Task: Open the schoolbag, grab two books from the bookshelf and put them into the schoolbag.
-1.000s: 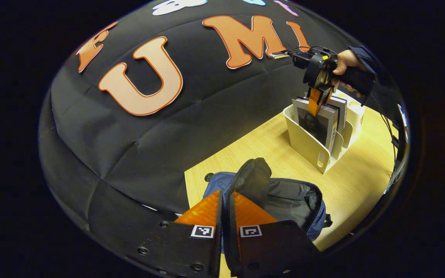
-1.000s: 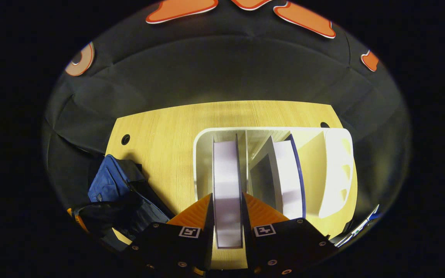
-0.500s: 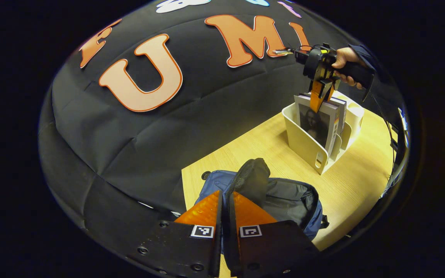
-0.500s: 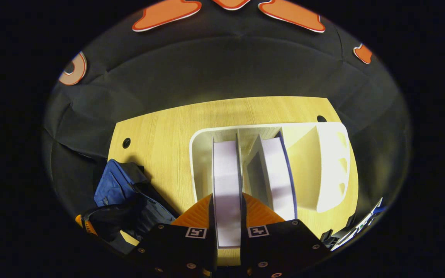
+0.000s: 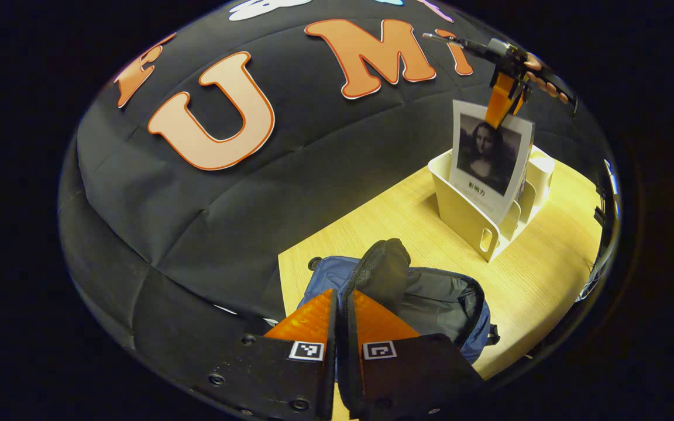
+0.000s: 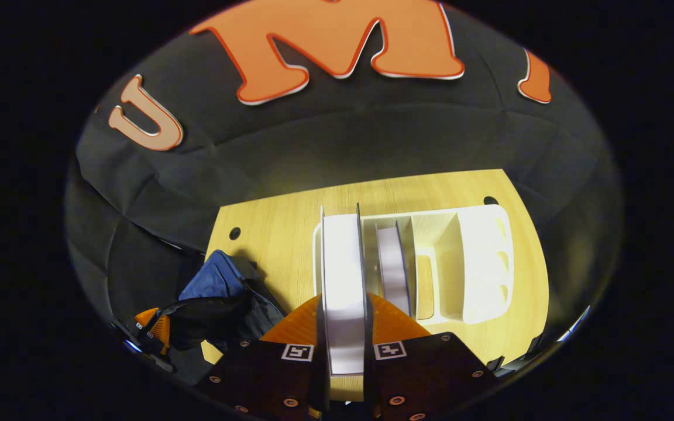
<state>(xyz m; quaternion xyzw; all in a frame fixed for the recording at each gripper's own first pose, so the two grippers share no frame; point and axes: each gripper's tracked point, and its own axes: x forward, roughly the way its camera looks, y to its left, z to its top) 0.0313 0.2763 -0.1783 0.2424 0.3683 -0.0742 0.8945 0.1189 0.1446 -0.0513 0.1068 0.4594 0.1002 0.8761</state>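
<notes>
Schoolbag (image 5: pixel 430 304) lies open at the near end of the counter (image 5: pixel 536 275), its flap (image 5: pixel 381 272) pinched upright by the left hand-held gripper (image 5: pixel 340 318). Right hand-held gripper (image 6: pixel 343 327) is clamped on the top edge of a book (image 6: pixel 343 280); book hangs upright with its lower part inside the white bookshelf (image 5: pixel 466 213), far right. Second book (image 6: pixel 392 272) stands in the next slot. A hand (image 5: pixel 542 73) holds the right hand-held gripper.
</notes>
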